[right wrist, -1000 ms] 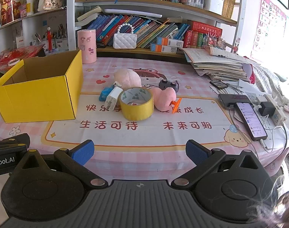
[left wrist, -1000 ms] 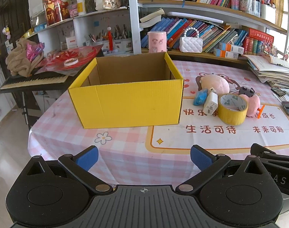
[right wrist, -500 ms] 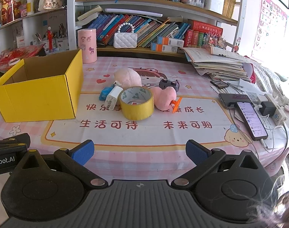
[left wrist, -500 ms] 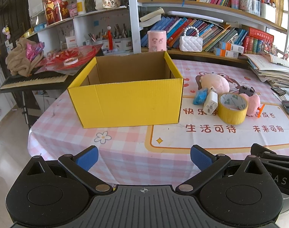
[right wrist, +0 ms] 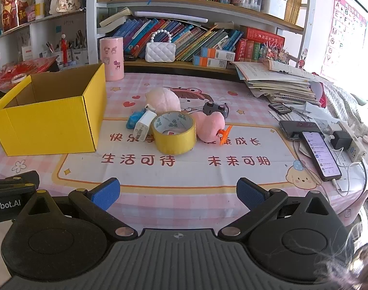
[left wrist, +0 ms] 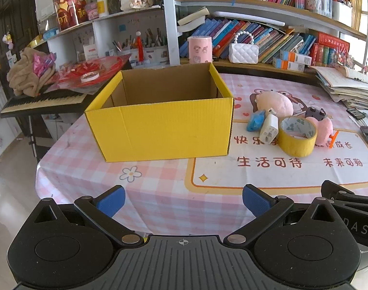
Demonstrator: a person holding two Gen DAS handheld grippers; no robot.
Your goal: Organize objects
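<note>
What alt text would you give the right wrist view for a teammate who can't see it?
The open right gripper hovers over a pink checked tablecloth, facing a cluster of small items: yellow tape roll, white charger, two pink plush toys. An open yellow cardboard box stands left; phones lie right.

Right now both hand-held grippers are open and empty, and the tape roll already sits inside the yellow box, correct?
Not quite. The tape roll sits on the table to the right of the yellow box, as the right wrist view shows. The left hand-held gripper and right hand-held gripper are open and empty.
</note>
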